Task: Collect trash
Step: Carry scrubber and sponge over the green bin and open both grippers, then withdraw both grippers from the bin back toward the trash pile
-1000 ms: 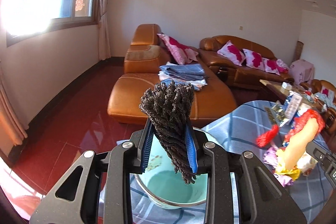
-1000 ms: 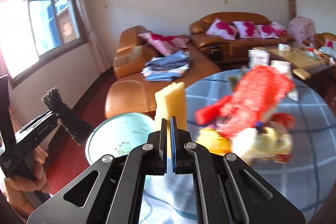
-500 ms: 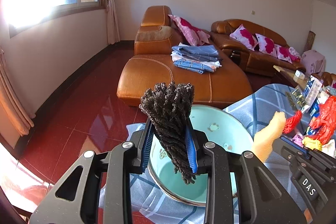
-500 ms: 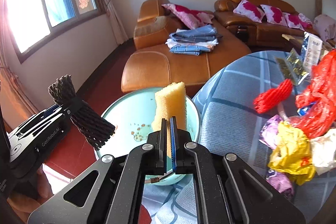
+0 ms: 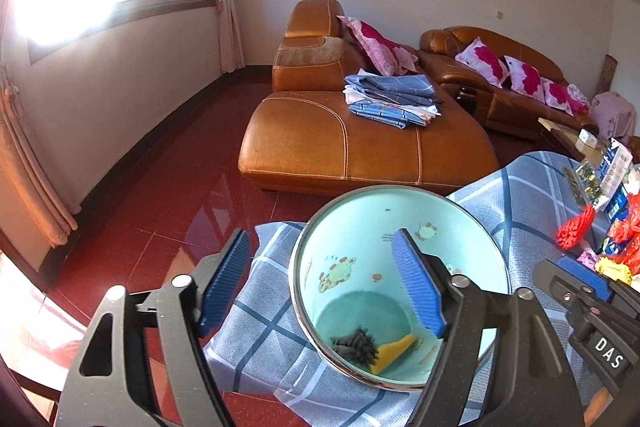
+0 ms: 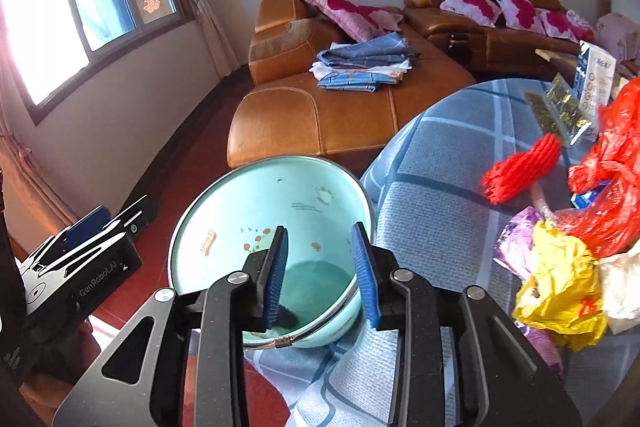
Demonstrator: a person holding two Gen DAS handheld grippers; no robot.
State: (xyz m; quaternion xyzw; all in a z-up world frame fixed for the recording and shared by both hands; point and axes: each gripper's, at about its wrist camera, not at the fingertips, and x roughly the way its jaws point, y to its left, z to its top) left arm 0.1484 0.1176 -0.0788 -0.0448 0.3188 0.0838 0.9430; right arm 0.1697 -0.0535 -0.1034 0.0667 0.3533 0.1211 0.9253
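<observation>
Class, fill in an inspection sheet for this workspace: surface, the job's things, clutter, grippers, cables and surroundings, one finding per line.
Surface: round table under a blue checked cloth.
Job's things: green basin at the table's edge, holding a dark scrubber and a yellow sponge.
Clutter: red netting, red bag, yellow bag, purple wrapper and packets piled on the table's right side.
Grippers: left gripper and right gripper have just been opening; nothing between the jaws, both over the basin.
Cables: nothing seen.
Surroundings: leather sofa with folded clothes, pillows, window, red floor.
</observation>
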